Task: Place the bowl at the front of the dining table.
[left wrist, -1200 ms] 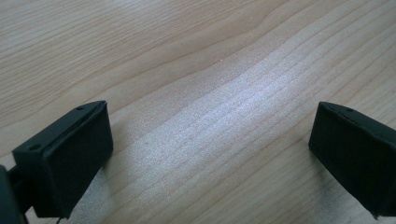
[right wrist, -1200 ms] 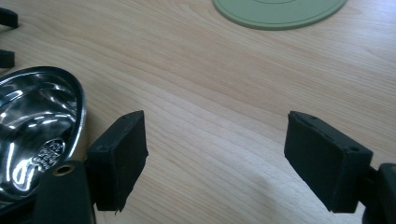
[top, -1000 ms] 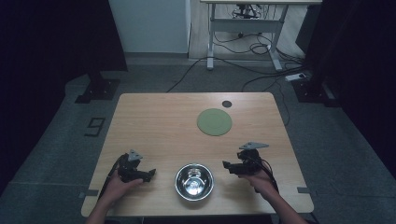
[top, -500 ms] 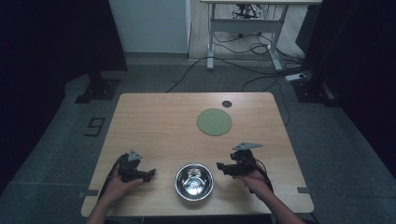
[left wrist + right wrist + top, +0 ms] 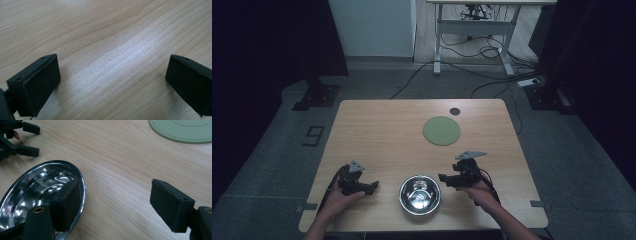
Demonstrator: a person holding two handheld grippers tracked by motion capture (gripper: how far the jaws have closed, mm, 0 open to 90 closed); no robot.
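steel bowl (image 5: pixel 420 194) between both grippers, right gripper (image 5: pixel 117 202) jaws wide apart at its rim; left gripper (image 5: pixel 112 82) jaws wide, empty

Shiny bowl (image 5: pixel 37 192) cut off at the right gripper view's 7 o'clock corner and partly hidden behind a black jaw, green mat (image 5: pixel 182 130) cut off at 1 o'clock, small dark spot (image 5: pixel 455 111) too tiny to tell

Both hand-held grippers (image 5: pixel 373 186) (image 5: pixel 443 177) gape, pointing inward.
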